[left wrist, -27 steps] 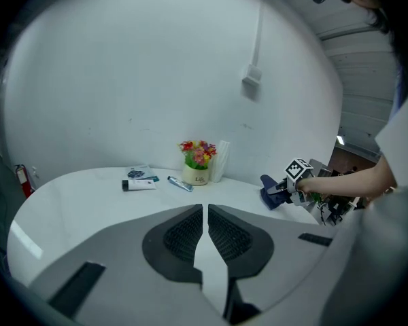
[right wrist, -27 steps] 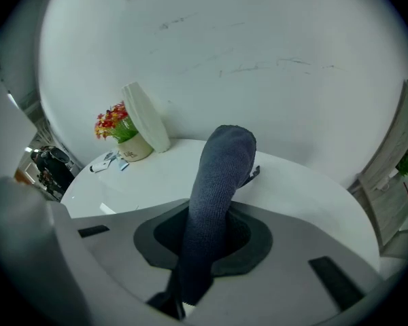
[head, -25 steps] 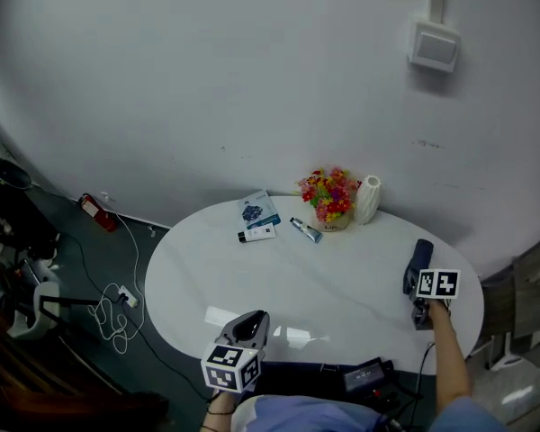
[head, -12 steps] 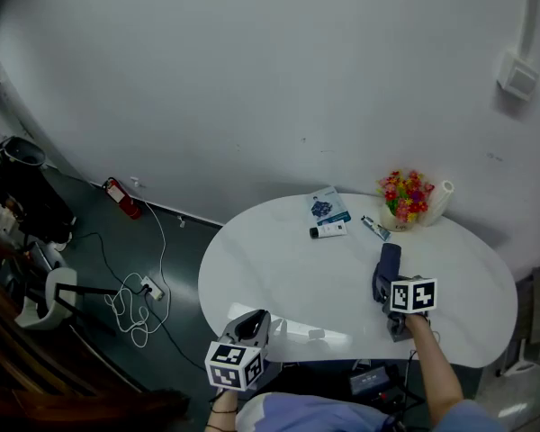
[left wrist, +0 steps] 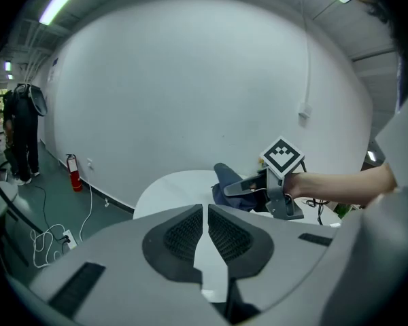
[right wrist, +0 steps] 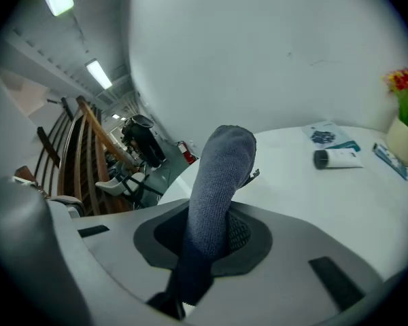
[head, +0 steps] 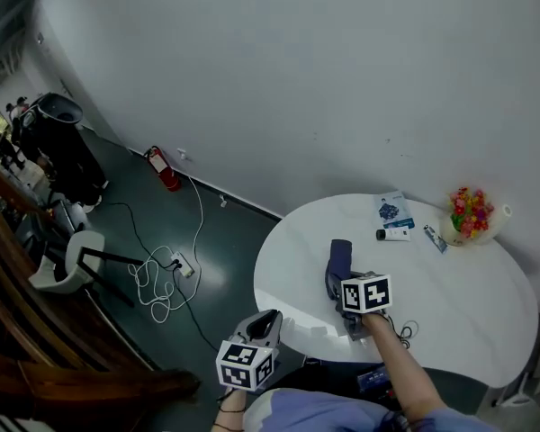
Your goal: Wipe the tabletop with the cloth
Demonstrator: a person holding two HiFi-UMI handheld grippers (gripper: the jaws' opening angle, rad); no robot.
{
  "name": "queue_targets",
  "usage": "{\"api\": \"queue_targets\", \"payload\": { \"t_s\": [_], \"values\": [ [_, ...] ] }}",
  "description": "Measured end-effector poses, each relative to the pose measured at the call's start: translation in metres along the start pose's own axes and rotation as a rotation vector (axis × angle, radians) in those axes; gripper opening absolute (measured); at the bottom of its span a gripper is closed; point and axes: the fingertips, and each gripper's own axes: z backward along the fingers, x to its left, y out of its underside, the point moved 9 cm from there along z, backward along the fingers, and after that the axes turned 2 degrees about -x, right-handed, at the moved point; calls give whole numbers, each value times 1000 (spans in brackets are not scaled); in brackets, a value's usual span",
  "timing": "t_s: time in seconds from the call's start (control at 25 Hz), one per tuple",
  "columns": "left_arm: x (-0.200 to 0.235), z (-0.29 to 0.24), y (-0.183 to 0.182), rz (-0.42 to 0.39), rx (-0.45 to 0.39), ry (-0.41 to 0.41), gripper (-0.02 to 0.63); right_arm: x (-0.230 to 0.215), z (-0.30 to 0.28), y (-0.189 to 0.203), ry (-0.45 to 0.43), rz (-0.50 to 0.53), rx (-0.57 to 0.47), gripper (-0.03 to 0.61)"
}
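Blue-grey cloth (head: 339, 257) is clamped in the right gripper (head: 340, 282). In the right gripper view both jaws of that gripper (right wrist: 214, 242) press on the cloth's (right wrist: 216, 182) lower part. Its free end stands up past the jaws and folds over at the top.

In the head view the cloth sits over the left part of the white oval tabletop (head: 472, 318), near the table's left edge. Whether the fabric touches the surface cannot be told from any view. The person's right forearm (head: 398, 367) reaches in from the near edge.

Left gripper (head: 263, 324) hangs just off the table's near-left edge, over the dark floor. In the left gripper view the jaws of that gripper (left wrist: 205, 228) stand together with only a thin slit, and nothing lies between them. It points towards the right gripper and the cloth (left wrist: 226, 185).

Items at the far right of the table, well apart from the cloth:
- a blue printed packet (head: 392, 209)
- a white tube (head: 396, 234) just beside it
- a small blue tube (head: 434, 238)
- a pot of coloured flowers (head: 468, 212)
- a white vase (head: 500, 214) beside the pot

Floor: a red fire extinguisher (head: 165, 169) stands by the wall, and a white cable (head: 160, 275) lies coiled near a power strip.
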Motion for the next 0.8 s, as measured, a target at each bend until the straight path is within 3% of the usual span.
{"api": "queue_targets", "payload": {
  "t_s": [0.24,0.48,0.8],
  "values": [
    [24,25,8,44,-20,-54,20,88,-64,-10,-131,85,56,71],
    [43,41,20,89,-27,-124,20,152,-101,3,-256,140,126,71],
    [50,54,25,86,-12,-148,20,145,-118,32,-201,196,214,71]
  ]
}}
